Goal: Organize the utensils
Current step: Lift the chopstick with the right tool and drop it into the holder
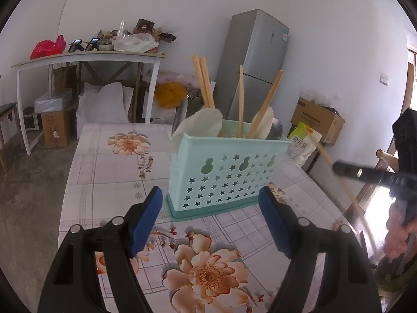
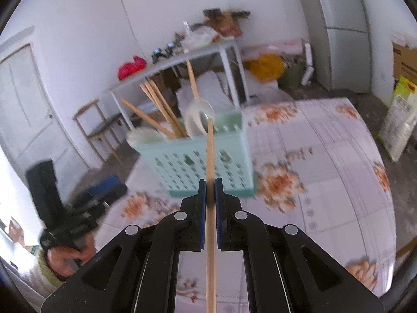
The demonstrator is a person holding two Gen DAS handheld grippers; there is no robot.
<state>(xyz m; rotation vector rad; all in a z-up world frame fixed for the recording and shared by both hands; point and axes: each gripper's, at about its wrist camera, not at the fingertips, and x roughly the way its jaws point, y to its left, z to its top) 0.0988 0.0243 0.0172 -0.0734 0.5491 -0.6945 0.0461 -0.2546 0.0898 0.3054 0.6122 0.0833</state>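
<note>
a floral tablecloth (image 1: 109, 172) covers the table. on it stands the mint utensil basket (image 1: 226, 174), holding chopsticks and white spoons (image 1: 200, 125). the left gripper (image 1: 208, 219) gapes wide with nothing in it, just before the basket. the right gripper (image 2: 210, 190) pinches one wooden chopstick (image 2: 210, 156), its tip aimed at the basket.

Both tools are showing the same build: the left gripper (image 1: 211, 208) is wearing matte black plastic arms with long cut-out slots, round silver rivets at the pivots and ribbed blue pads (image 1: 146, 221) lining its fingers. The right gripper (image 2: 210, 186) is displaying the same black linkage, four silver rivets and thin blue pads (image 2: 202, 208). A hand (image 2: 69, 257) is showing at the lower left of the right wrist view, with a yellow-green sleeve showing beside it.
</note>
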